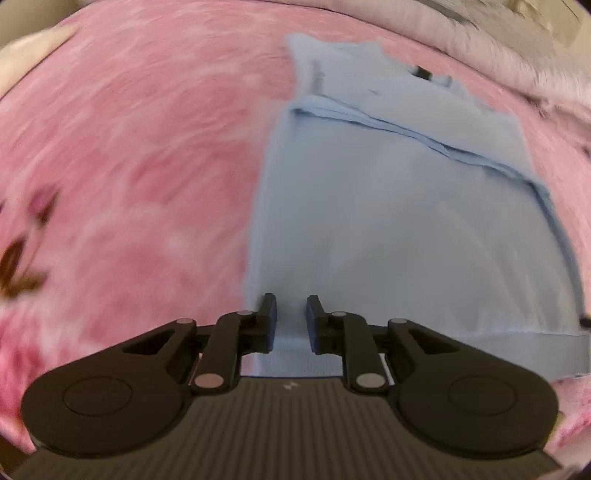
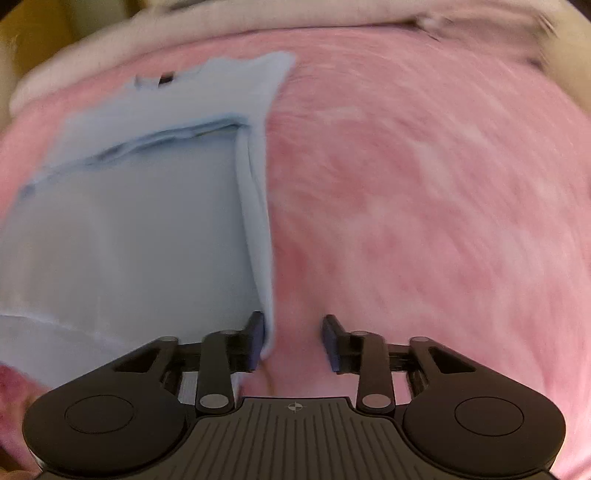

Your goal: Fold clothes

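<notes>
A light blue garment lies flat on a pink blanket, with a folded layer across its upper part and a dark label near its far end. My left gripper is open over the garment's near left corner, cloth showing between its fingers. In the right wrist view the same garment fills the left side. My right gripper is open at the garment's near right edge, which runs up beside its left finger. Pink blanket shows between the fingers.
The pink mottled blanket covers the whole surface on both sides of the garment. A cream fluffy cover lies along the far edge, also seen as a cream band. Dark patterned marks sit at the left edge.
</notes>
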Action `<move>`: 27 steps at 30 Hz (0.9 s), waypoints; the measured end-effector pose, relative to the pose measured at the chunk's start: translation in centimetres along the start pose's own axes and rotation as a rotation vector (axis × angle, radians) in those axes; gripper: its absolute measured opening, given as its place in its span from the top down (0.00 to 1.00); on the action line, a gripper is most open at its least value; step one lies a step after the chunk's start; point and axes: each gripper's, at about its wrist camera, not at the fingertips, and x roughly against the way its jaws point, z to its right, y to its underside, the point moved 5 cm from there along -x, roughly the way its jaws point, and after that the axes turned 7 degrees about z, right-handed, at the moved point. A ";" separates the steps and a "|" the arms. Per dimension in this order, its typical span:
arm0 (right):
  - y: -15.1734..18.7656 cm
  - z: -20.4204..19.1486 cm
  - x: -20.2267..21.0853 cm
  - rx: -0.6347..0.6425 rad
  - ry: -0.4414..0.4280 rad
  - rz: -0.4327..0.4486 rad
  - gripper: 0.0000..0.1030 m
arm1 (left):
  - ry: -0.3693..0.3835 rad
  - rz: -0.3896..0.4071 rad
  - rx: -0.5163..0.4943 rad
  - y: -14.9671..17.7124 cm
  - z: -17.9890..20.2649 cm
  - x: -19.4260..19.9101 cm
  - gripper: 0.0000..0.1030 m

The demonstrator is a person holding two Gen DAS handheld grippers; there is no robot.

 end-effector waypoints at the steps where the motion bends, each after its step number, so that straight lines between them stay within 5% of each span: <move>1: 0.7 1.1 0.9 -0.059 -0.005 -0.022 0.67 | -0.029 -0.013 0.005 0.1 -0.5 0.8 0.84; 3: 1.3 2.3 2.0 -0.158 -0.024 -0.041 0.67 | -0.070 -0.032 0.024 0.2 -1.6 2.3 0.84; 9: 1.5 2.5 1.7 -0.471 -0.255 -0.039 0.54 | 0.129 -0.012 0.246 0.0 -4.4 2.8 0.73; 15: 1.8 3.3 0.6 -0.558 -0.340 0.027 0.54 | 0.297 -0.020 0.367 1.5 -6.2 -0.3 0.73; 22: 2.7 2.0 1.0 -0.480 -0.382 0.106 0.54 | 0.475 0.077 0.319 2.6 -5.8 -1.3 0.73; 24: 3.3 1.4 1.2 -0.462 -0.376 0.129 0.73 | 0.504 0.110 0.265 2.9 -5.4 -1.1 0.74; 25: 3.5 1.1 1.3 -0.453 -0.374 0.140 0.93 | 0.522 0.120 0.242 3.1 -5.2 -1.0 0.81; 26: 3.8 0.8 1.5 -0.444 -0.371 0.151 0.94 | 0.555 0.114 0.236 3.4 -5.0 -0.9 0.99; 27: 4.1 0.4 1.6 -0.434 -0.368 0.162 0.94 | 0.583 0.109 0.233 3.7 -4.8 -0.9 0.98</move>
